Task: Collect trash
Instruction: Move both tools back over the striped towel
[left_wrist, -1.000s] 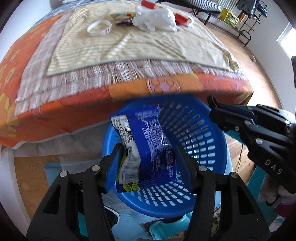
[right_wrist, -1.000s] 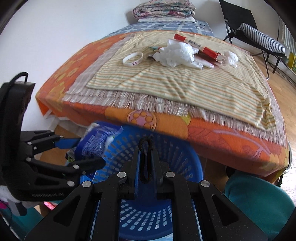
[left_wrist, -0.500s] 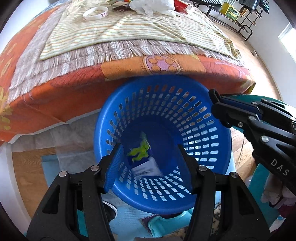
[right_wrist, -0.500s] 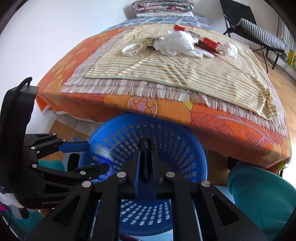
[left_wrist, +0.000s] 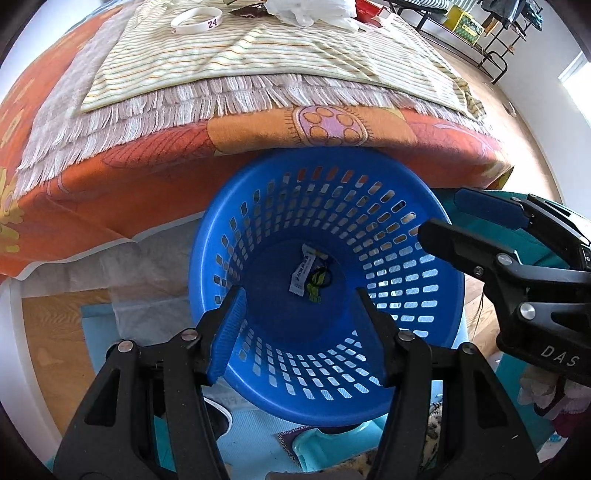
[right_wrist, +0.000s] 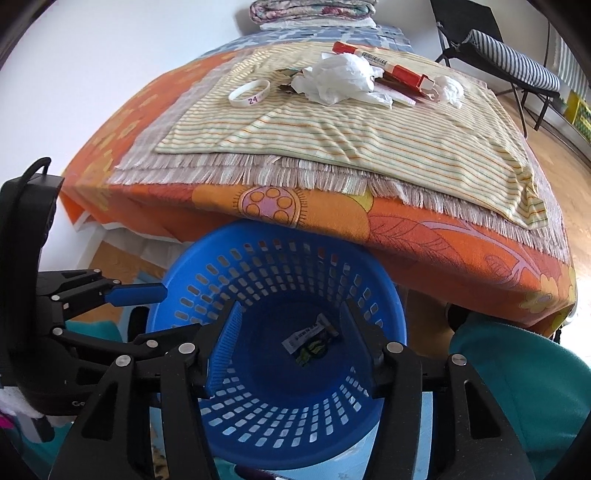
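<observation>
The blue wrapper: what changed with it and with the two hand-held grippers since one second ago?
The left hand-held gripper let go of the blue wrapper, which fell and now lies on the bottom of the blue basket. The right hand-held gripper, shut before, has just been opening, with nothing between its jaws. The bracelet, white bag and red box stayed on the bed.

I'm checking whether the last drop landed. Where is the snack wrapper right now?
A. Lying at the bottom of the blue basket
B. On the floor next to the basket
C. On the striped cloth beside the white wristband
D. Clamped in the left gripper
A: the wrapper lies on the floor of the blue basket, with nothing between the left gripper's open jaws.
</observation>
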